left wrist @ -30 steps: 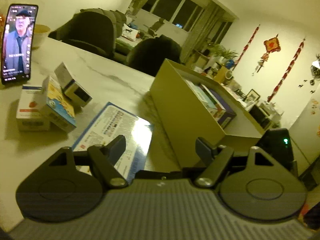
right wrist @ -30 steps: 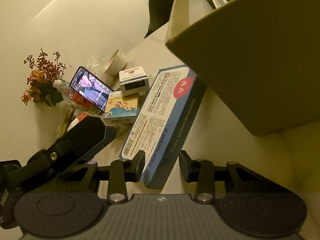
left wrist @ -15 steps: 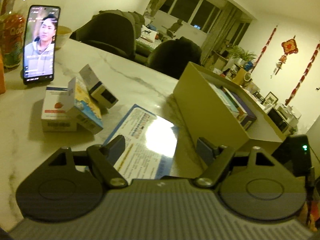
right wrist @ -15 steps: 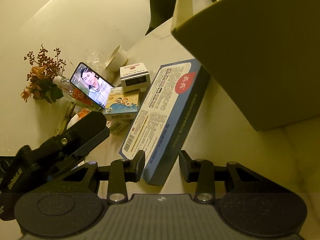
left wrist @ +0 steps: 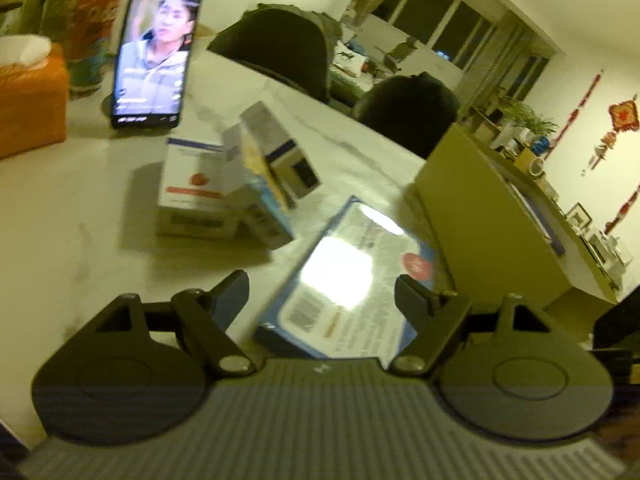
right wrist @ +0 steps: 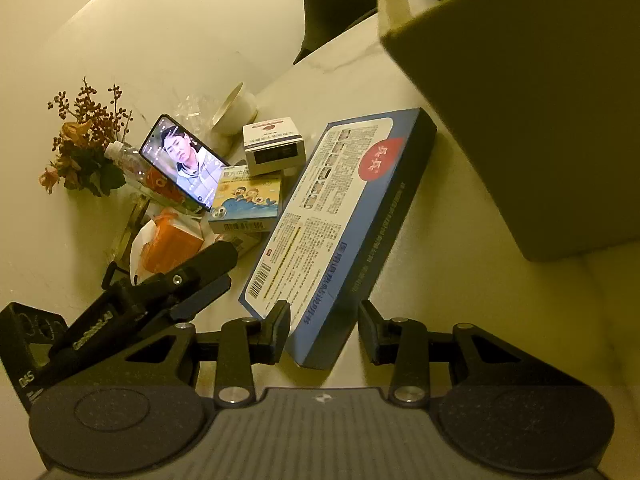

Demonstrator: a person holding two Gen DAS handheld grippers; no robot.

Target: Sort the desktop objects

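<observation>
The big flat blue box (right wrist: pixel 340 216) lies on the white worktop (right wrist: pixel 460 280), just beside the tall yellow storage box (right wrist: pixel 540 100). Its near end pokes in between the fingers of both grippers.

The left gripper (left wrist: pixel 320 292) has its fingers wide apart, with the near end of the blue box in the gap. Nothing presses on the box there. The right gripper (right wrist: pixel 324 324) has its fingers partly apart. The left one sits at the box's top face, at the near corner, and the right finger stands off from the box's side, so it does not look like it squeezes yet.

The job in hand seems to be picking up the blue box so it can go into the storage box. To do it well, the left gripper should slide in so both fingers sit on the long edges, not on a corner. Then it should close slowly until the box stops wobbling. The box is long and flat, so a hold near one end may let the far end droop. Holding it further in would help, or both grippers can share it.

The small boxes (left wrist: pixel 224 184) and the phone (left wrist: pixel 154 46) stand close on the left. Lift the blue box straight up first, so it does not bump them. Then tip it over the yellow wall and let it down gently.
</observation>
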